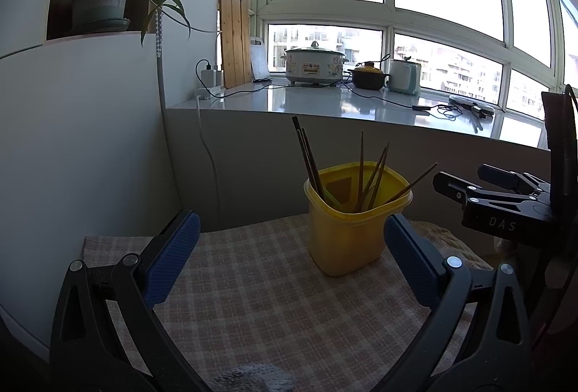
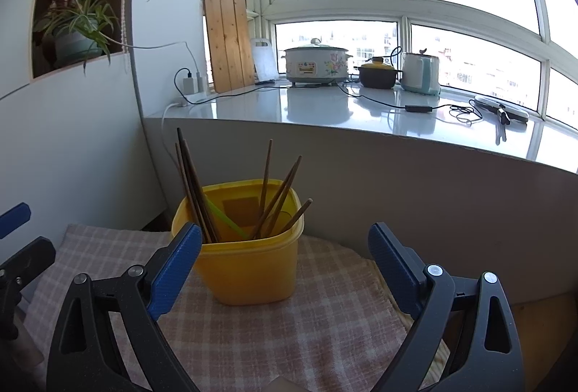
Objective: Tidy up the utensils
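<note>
While both grippers, left [image 1: 289,249] and right [image 2: 285,254], hover level with fingers spread wide and holding nothing, the yellow container [image 2: 245,258] stands on the checkered cloth [image 2: 289,330], holding upright chopsticks [image 2: 278,200].

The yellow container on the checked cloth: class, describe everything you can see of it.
The yellow container is a squarish tub with rounded corners and a lipped rim, seemingly translucent plastic, with no lid on it. It stands upright on the checked cloth, in front of the grey wall under the windowsill. Inside, several brown chopsticks lean against its rim at different angles, beside one green stick. Neither open gripper touches it.
</note>
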A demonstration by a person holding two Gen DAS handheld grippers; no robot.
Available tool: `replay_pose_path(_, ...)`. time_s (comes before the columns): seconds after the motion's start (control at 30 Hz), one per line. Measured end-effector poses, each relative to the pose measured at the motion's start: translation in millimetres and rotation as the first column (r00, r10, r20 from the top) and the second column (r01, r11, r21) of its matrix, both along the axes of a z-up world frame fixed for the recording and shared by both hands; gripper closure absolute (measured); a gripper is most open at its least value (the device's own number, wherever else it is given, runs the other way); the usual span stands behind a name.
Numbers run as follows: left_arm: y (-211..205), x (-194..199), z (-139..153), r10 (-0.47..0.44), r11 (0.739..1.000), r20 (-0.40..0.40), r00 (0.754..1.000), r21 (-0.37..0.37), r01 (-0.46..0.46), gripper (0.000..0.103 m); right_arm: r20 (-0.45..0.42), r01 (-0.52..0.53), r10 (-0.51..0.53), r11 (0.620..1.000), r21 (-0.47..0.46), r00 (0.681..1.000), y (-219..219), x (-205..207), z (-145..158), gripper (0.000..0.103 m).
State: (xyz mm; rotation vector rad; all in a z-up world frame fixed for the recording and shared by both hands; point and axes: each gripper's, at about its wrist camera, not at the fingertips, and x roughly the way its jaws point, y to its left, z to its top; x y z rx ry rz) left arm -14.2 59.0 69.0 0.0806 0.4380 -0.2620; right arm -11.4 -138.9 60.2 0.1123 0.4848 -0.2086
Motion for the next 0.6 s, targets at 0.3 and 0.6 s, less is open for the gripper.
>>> replay_pose_path(0.3,0.1,-0.8,-0.8,0.005,1.0,0.001,1.0,0.001,-0.005,0.0,-0.007,-0.005,0.005,1.0,0.008,1.0,2.2,0.7,-1.3,0.009)
replay_pose_path(0.6,5.3,2.9,-4.5,0.014,1.0,-0.015,1.0,0.0,-0.014,0.0,-0.02,-0.005,0.006,1.0,0.013,1.0,2.6,3.7,-3.3,0.009)
